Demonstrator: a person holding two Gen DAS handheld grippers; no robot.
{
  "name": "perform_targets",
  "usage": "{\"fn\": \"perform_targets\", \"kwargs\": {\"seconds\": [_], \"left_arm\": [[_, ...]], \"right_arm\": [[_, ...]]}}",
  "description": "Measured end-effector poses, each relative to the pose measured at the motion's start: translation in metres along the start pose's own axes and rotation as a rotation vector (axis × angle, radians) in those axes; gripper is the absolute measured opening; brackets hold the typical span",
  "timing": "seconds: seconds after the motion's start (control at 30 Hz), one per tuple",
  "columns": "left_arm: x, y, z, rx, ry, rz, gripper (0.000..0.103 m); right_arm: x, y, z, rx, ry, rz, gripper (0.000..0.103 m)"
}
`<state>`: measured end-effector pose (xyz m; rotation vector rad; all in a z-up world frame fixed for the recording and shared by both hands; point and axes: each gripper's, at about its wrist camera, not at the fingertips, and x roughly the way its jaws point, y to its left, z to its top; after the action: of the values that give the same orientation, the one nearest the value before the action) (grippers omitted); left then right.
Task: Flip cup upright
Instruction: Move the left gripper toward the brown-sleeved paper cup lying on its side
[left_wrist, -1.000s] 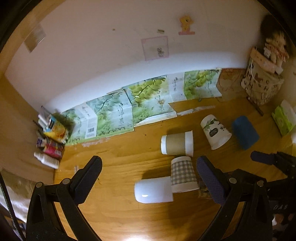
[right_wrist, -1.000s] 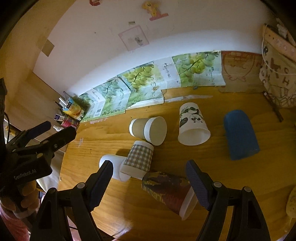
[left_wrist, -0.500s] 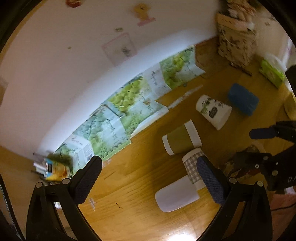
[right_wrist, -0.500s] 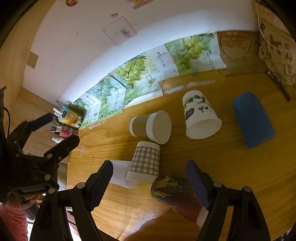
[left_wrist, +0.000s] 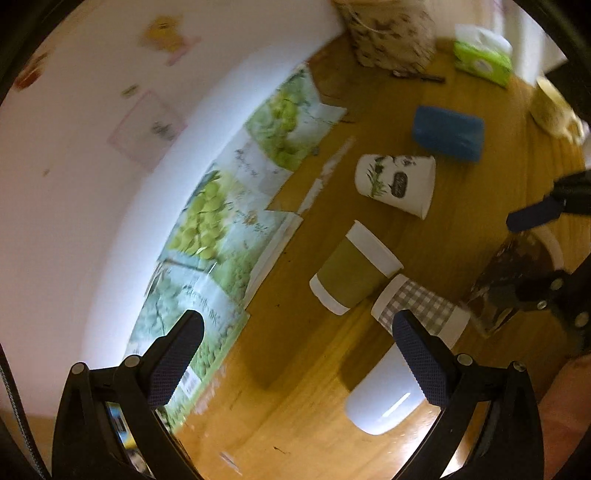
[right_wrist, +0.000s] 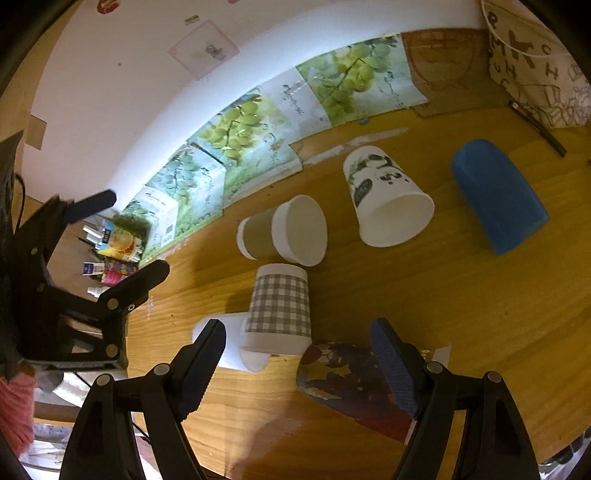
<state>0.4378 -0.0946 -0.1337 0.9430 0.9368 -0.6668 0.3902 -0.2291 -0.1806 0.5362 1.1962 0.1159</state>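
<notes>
- Reaching low over the worktop (right_wrist: 461, 314), the right gripper (right_wrist: 301, 363) is wide open, and it has come much closer to the dark patterned cup (right_wrist: 354, 387) than it was a second ago.
- That cup lies on its side, right under the gripper, toward 5 o'clock in the right wrist view. One pad already sits over it, so I think this is the cup to stand up, and a grab comes next.
- The left gripper (left_wrist: 295, 363) is open too and holds nothing. It has tipped and swung since a second ago, so its picture is blurry.
- The white cup (left_wrist: 384, 398) lies on its side at 5 o'clock in the left view, partly behind the right pad.
- The checked cup (right_wrist: 279, 306) lies at the middle, its wide end touching the white cup.
- The brown cup (right_wrist: 284, 232) with white bands lies just past it at 12 o'clock.
- The panda cup (right_wrist: 384, 199) lies at 1 o'clock with its round mouth facing us.
- The blue cup (right_wrist: 495, 195) lies at 2 o'clock and looks soft and dull.
- All the cups look like thin paper, wider at the mouth, so they may roll or squash.
- The worktop is smooth, shiny wood.
</notes>
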Motion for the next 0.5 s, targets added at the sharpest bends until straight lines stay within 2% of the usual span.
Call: {"fn": "perform_targets", "kwargs": {"seconds": [0.17,0.27,0.5], "left_arm": [[0.018,-0.008,0.002,0.098,-0.021,-0.018,0.102],[0.030,-0.012,0.003,0.135,-0.013,-0.060,0.102],[0.057,-0.013,0.006,0.158,0.019,-0.152,0.102]], "right_arm": [[0.003,-0.008,-0.005,0.026,0.012,-0.022,0.081],[0.004,-0.013,-0.006,0.039,0.019,-0.038,0.081],[0.006,-0.021,-0.004,0.059,0.030,-0.055,0.081]]}}
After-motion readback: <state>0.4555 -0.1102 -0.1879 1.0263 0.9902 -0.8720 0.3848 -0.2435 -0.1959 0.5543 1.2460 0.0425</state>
